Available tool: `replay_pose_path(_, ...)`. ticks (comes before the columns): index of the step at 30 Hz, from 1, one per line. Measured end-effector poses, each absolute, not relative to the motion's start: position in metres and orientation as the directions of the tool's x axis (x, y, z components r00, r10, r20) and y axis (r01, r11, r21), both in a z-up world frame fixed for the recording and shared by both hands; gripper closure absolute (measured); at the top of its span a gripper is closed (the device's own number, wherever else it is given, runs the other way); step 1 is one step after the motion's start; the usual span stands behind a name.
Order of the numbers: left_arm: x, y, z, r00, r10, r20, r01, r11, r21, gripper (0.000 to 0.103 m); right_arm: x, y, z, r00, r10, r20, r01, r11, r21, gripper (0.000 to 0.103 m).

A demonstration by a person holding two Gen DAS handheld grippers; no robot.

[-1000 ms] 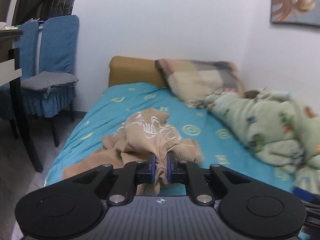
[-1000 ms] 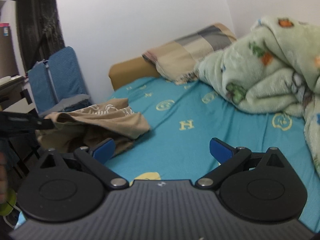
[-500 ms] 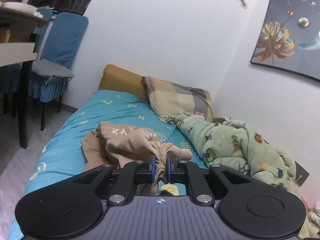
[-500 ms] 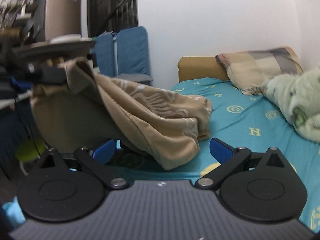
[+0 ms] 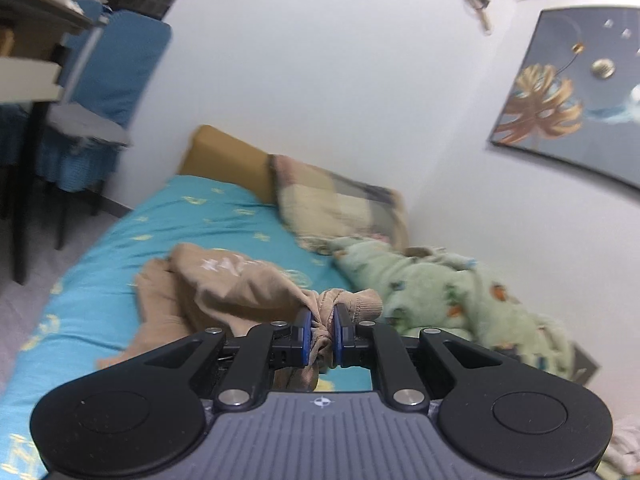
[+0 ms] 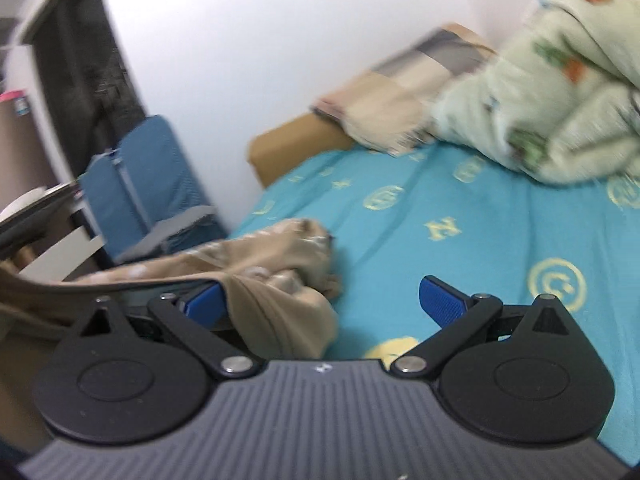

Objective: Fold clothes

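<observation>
Pinching the tan garment (image 5: pixel 240 284) low centre, left hand-held gripper (image 5: pixel 320 330) clamps cloth; right hand-held gripper (image 6: pixel 320 300) gapes wide over the bed (image 6: pixel 460 248).

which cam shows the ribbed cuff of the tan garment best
The left wrist view. The ribbed cuff sticks out just past the left gripper, whose pads are clamped on the tan garment. In the right wrist view the garment is a blurred heap on the bed beside the open right gripper; no cuff can be made out.
</observation>
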State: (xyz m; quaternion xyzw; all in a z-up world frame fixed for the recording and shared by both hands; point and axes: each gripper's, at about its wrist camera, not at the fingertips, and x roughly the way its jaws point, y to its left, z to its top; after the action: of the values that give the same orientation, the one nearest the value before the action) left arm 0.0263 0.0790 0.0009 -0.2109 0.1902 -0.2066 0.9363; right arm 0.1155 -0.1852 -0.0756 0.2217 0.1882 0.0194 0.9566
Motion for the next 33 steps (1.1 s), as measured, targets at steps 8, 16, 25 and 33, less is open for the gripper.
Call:
replay_pose_path(8,0.022,0.099,-0.001,0.853,-0.483,-0.198,0.302,0.765,-0.568,0.091,0.115,-0.192,-0.095,0.886,-0.02,-0.464,0.175,0.94,0.293,0.0)
replay_pose_path(16,0.014,0.116,0.007,0.866,-0.481,-0.138,0.31,0.731,-0.608,0.091,0.06,-0.206,-0.044,0.956,-0.224,-0.191,0.264,0.94,0.217,0.0)
replay_pose_path(25,0.026,0.118,-0.014,0.796,-0.523,-0.305,0.223,0.722,-0.655,0.089,-0.015,-0.203,0.024,0.96,-0.264,0.098,0.257,0.963,0.076,0.0)
replay_pose_path(33,0.041,0.092,-0.042,0.677,-0.52,-0.521,0.163,0.796,-0.584,0.053,-0.002,-0.203,0.017,0.969,-0.246,0.003,0.246,0.969,-0.009,0.0)
